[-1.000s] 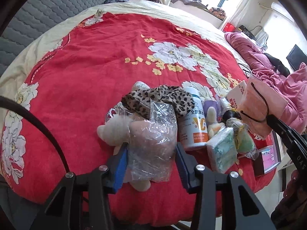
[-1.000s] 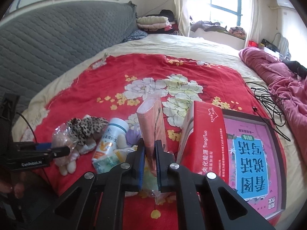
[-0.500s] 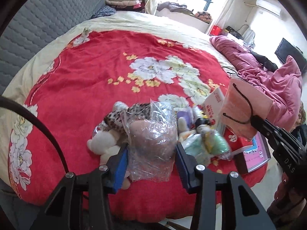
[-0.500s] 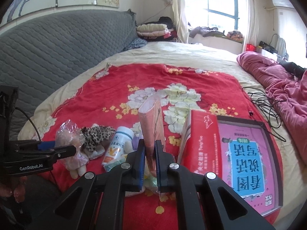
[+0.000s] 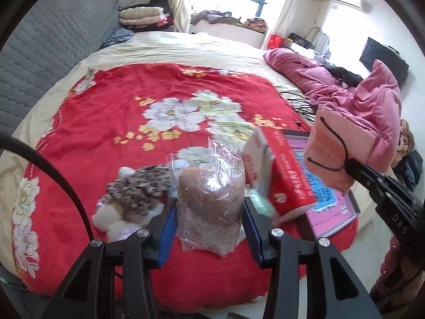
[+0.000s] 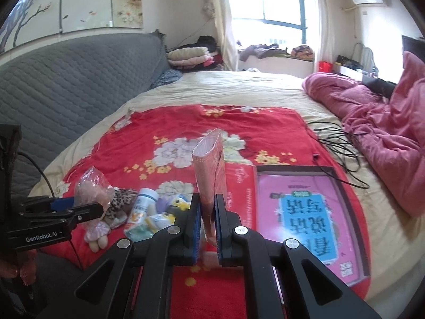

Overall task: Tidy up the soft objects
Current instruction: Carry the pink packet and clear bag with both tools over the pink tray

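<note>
The left gripper [image 5: 209, 219] clamps a clear plastic bag [image 5: 211, 199] with a brownish-pink soft toy inside, its blue pads pressed against the bag's two sides, held above the near edge of a red floral blanket [image 5: 106, 133]; the right gripper [image 6: 208, 220] is pinched nearly shut on a pink paper bag [image 6: 211, 170], held upright and edge-on to its camera, the bag's black cord handle showing in the left view [image 5: 337, 146]; both bags are off the bed. Below the plastic bag, a leopard-print plush [image 5: 140, 188] with pale limbs lies on the blanket; just beside it in the right view are a white bottle [image 6: 140, 207] on its side and a small heap of wrapped packets [image 6: 156, 220]. A red box [image 5: 281, 178] stands on edge, touching a pink picture book [image 6: 300, 207] that lies flat near the blanket's right corner; black cables [image 6: 337, 143] trail across the cream sheet towards a rumpled pink quilt [image 6: 385, 122]; a grey quilted headboard [image 6: 66, 79] runs along the left.
</note>
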